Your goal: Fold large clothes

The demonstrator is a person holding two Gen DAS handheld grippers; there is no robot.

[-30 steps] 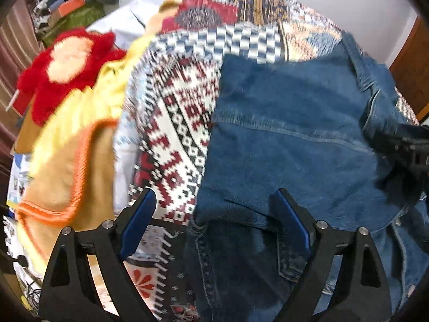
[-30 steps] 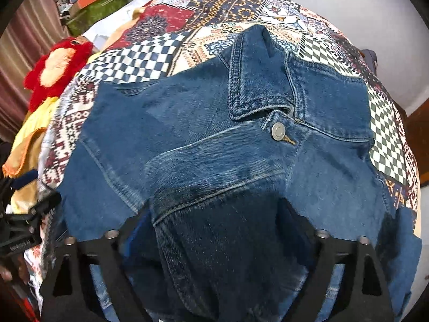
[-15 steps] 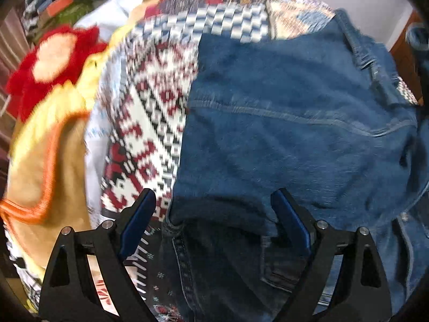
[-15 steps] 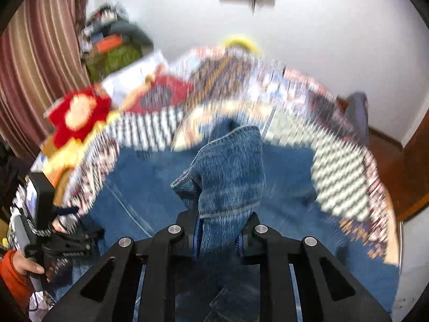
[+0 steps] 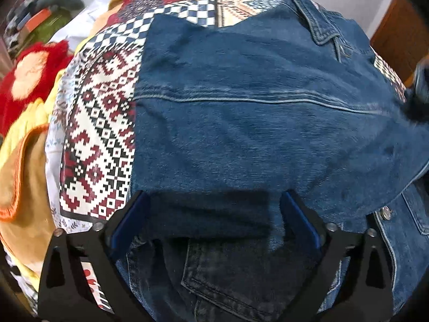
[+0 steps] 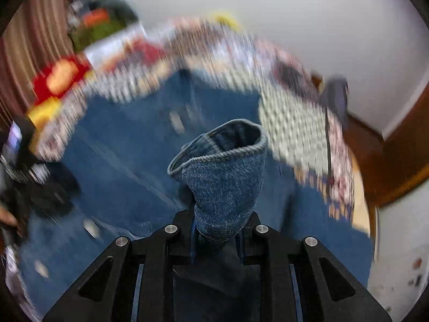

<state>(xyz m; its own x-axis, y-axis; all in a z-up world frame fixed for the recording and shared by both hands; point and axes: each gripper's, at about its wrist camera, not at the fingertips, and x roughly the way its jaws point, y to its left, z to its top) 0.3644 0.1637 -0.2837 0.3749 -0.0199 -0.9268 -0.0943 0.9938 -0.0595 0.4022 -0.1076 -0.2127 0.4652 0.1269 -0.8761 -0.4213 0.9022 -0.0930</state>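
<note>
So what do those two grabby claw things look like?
Both look alike. The left gripper has chunky black arms with triangle-shaped holes, round silver bolts, and blue pads on the inside of its fingers. The right gripper has the same black frame, triangle holes and shiny bolts. No cables, markings or sleeves show.

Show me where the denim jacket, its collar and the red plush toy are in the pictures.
denim jacket [image 5: 241,134]: left wrist view, on the broad folded panel.
collar [image 5: 312,13]: left wrist view, on the stitched collar band.
red plush toy [image 5: 26,77]: left wrist view, on its pale centre.
</note>
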